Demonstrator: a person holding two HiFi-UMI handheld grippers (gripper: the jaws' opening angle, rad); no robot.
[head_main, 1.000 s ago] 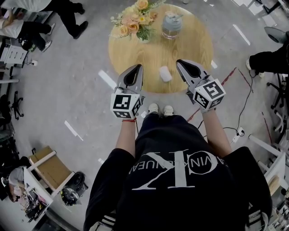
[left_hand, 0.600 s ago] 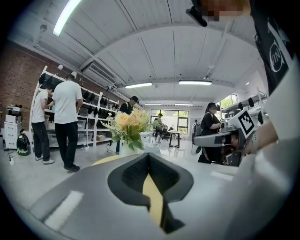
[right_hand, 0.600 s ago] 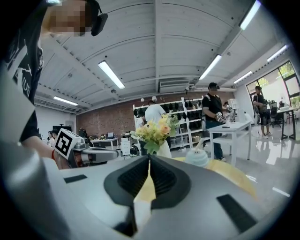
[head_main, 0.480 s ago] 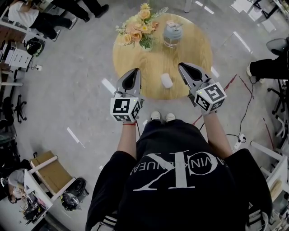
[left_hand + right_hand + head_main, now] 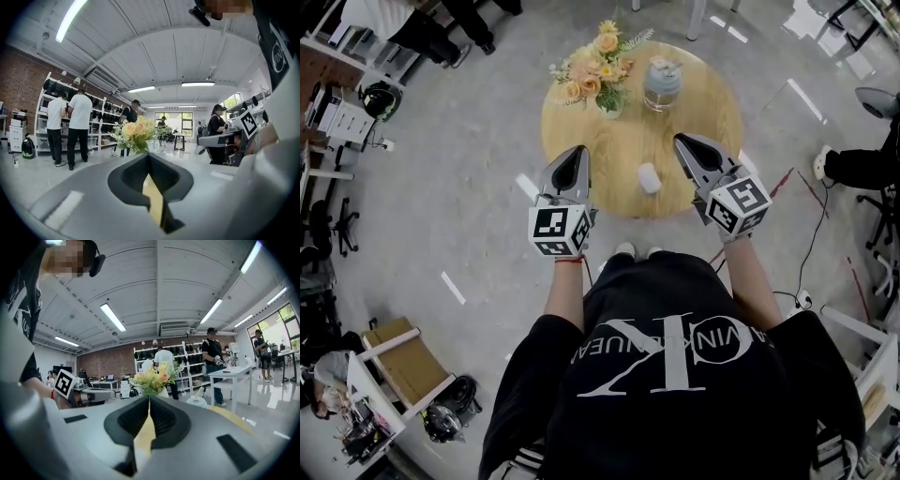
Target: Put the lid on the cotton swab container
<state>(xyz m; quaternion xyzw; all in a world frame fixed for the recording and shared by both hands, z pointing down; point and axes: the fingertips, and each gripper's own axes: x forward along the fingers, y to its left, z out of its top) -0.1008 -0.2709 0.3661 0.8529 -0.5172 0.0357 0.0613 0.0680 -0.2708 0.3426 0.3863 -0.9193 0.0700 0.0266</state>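
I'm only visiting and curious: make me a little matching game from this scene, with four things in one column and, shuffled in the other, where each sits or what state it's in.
Things:
1. flower bouquet
2. clear jar
3. small white object
4. left hand-held gripper

Places or states:
a. jaws shut, holding nothing
b. alone near the closer edge of the round table
c. far side of the table, left of the jar
d. far side of the table, right of the flowers

Pairs: 1-c, 2-d, 3-b, 4-a.

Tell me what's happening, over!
Left gripper shut, empty. Right gripper shut, empty. Lid on table, apart from container. Flowers beside container, not blocking.
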